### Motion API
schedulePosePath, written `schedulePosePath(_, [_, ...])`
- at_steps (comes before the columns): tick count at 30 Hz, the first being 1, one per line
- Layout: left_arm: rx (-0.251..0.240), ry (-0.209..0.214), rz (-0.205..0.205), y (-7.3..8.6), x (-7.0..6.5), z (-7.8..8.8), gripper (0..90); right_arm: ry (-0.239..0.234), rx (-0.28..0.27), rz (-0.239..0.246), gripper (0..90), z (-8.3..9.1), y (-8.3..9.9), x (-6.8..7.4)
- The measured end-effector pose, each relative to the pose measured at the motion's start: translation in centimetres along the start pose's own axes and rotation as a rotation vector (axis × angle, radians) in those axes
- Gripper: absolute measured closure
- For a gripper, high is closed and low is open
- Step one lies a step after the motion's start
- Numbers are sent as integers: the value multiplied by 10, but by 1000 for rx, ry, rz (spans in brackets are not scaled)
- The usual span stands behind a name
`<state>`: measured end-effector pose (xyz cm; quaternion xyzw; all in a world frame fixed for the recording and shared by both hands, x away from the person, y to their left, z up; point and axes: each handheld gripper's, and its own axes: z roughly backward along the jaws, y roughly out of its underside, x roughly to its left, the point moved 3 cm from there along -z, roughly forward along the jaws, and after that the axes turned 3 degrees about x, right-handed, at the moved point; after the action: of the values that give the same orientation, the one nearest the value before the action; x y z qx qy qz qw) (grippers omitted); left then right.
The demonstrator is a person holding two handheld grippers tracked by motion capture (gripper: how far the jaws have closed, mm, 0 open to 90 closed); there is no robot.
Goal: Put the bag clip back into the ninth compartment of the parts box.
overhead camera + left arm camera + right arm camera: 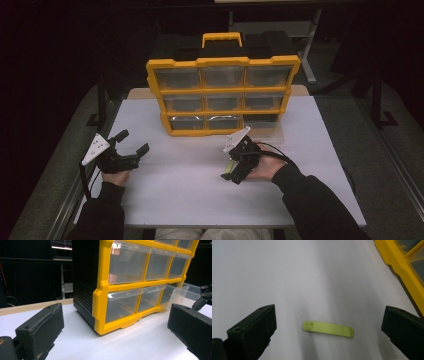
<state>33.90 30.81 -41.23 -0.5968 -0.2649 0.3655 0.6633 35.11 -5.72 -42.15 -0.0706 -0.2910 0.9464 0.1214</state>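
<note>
Down at the bottom of the right gripper view, two black jaws stand wide apart with nothing between the pads, and just ahead of them, at twelve o'clock, lies a small flat yellow-green plastic strip (328, 329) on the white tabletop (287, 277). From above, the right gripper (239, 165) is tipped down over that spot, held low above the surface. The strip itself is hard to pick out in the high view; it may be the yellowish sliver at the gripper's nine o'clock side.

The left gripper (131, 142) waits near the table's left edge, jaws spread, holding nothing, pointed at the yellow-framed organiser cabinet with clear plastic drawers (223, 95) standing at twelve o'clock. One clear drawer (183, 292) at bottom right is pulled out, likely the strip's destination.

The risk here: that strip lies flat against the table, so the pads could close over its top and skid, or push it sideways toward the cabinet. Coming down off-centre would flick it away.
</note>
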Motion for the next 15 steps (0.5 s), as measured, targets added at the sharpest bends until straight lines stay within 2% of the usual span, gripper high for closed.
schedulePosePath(4, [0, 1, 0, 0, 0, 0, 2, -14, 11, 11, 21, -1, 0, 0])
schedulePosePath(10, [2, 3, 0, 0, 0, 0, 2, 1, 28, 34, 21, -5, 0, -1])
schedulePosePath(11, [3, 3, 0, 0, 0, 0, 2, -1, 47, 53, 29, -6, 0, -1])
schedulePosePath(14, [2, 3, 0, 0, 0, 0, 2, -19, 63, 65, 40, -8, -1, 1])
schedulePosePath(15, [2, 3, 0, 0, 0, 0, 2, -21, 83, 86, 51, -12, -2, 2])
